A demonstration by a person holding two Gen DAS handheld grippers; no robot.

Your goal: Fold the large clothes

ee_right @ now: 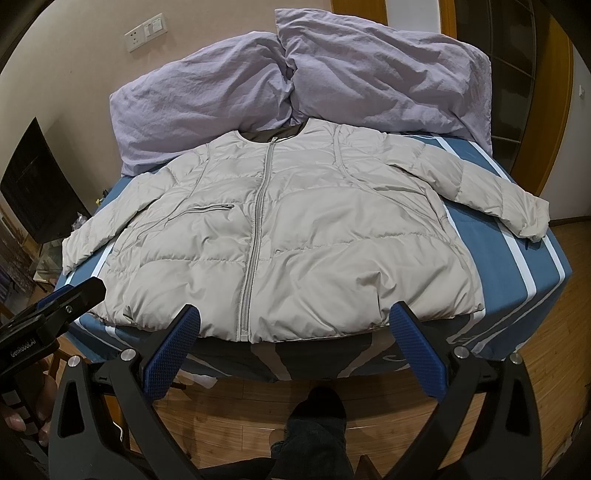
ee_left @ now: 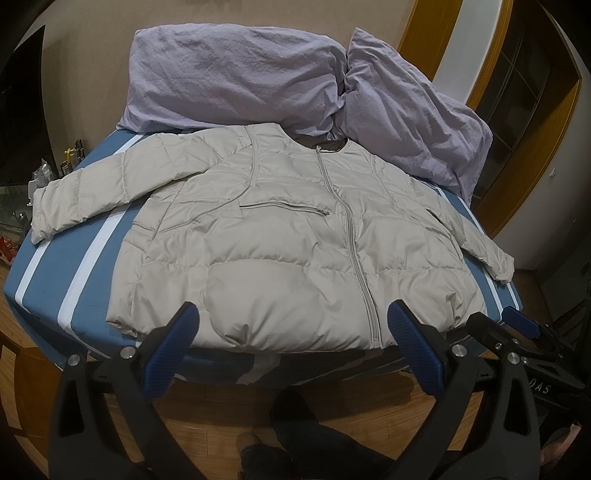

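"Where is the jacket point(ee_left: 280, 240)?"
"On the bed point(ee_left: 59, 273), near its front edge."
"And the pillows point(ee_left: 236, 77)?"
"Behind the jacket, at the bed's back edge, side by side."

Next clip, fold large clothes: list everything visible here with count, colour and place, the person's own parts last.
Beige quilted puffer jacket: one, zipped, spread flat front-up, sleeves out to both sides, hem toward the grippers.
Blue bed with white stripes: one, under the jacket.
Crumpled lilac pillows: two, at the bed's far end, behind the jacket's collar.
White wall socket plate: one, on the beige wall, right wrist view.
Wooden plank floor: brown, below the bed's near edge.
Left gripper: black with blue pads, open, holding nothing, near the hem.
Right gripper: same colours, open, holding nothing, near the hem.
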